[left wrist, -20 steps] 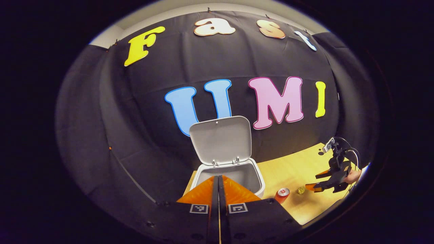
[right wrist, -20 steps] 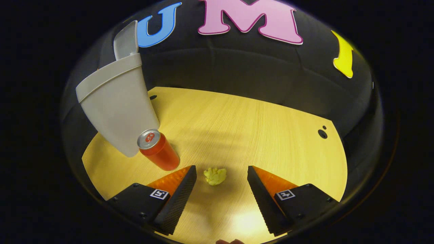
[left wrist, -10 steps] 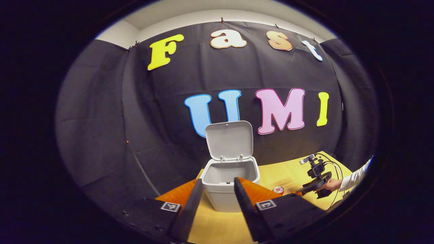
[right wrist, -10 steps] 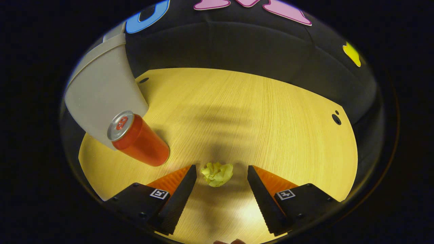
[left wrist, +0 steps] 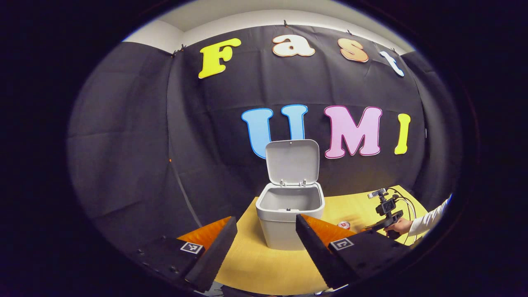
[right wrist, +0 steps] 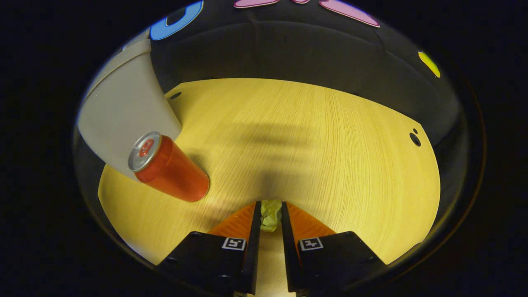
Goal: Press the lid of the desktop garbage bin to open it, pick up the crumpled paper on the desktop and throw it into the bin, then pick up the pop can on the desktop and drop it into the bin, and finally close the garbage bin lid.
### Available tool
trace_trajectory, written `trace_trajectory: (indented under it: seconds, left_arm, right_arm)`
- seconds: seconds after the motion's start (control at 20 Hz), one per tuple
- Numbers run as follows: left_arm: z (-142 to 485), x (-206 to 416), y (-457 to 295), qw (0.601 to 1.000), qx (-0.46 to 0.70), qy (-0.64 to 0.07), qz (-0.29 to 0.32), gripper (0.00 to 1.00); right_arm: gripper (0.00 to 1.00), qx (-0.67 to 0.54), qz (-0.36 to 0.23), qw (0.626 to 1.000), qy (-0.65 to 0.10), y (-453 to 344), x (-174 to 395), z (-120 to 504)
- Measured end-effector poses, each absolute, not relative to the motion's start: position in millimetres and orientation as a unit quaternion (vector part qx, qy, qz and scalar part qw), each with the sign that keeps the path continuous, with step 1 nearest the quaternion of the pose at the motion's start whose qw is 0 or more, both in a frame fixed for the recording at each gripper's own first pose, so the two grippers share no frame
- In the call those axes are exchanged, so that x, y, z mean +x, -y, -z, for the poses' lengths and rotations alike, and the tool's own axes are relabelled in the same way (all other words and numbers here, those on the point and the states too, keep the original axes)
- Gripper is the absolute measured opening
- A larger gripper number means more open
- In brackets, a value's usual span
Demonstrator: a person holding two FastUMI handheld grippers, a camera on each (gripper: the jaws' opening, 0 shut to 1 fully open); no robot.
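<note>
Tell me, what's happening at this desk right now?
A person works two handheld grippers. The right gripper is shut on the crumpled paper on the wooden desktop. The left gripper is open, facing the desktop garbage bin, whose lid stands open. The pop can stands upright beside the bin.

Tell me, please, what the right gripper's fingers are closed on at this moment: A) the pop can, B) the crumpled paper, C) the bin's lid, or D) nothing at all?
B: in the right gripper view, the right gripper has both fingers pressed on the crumpled paper, while the pop can stands apart by the bin.
</note>
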State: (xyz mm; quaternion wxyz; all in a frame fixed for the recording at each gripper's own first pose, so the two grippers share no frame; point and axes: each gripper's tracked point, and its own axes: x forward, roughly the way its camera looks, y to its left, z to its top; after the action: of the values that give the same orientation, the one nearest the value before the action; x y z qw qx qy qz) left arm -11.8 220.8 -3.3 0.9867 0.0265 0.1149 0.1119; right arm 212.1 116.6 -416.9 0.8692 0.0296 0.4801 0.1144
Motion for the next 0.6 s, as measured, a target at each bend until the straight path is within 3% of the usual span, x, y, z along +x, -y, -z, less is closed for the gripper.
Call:
trace_trajectory:
  seconds: [0.2, 0.6]
  left_arm:
    - [3, -11, -217, 0.989, 0.019, -0.102, -0.104, 0.96]
    - [-2, 11, -198, 0.994, 0.013, -0.087, -0.066, 0.96]
  right_arm:
    - [0.32, 0.042, -0.133, 0.899, -0.414, -124, 226, 361]
    - [0.32, 0.051, -0.212, 0.945, -0.244, -172, 265, 179]
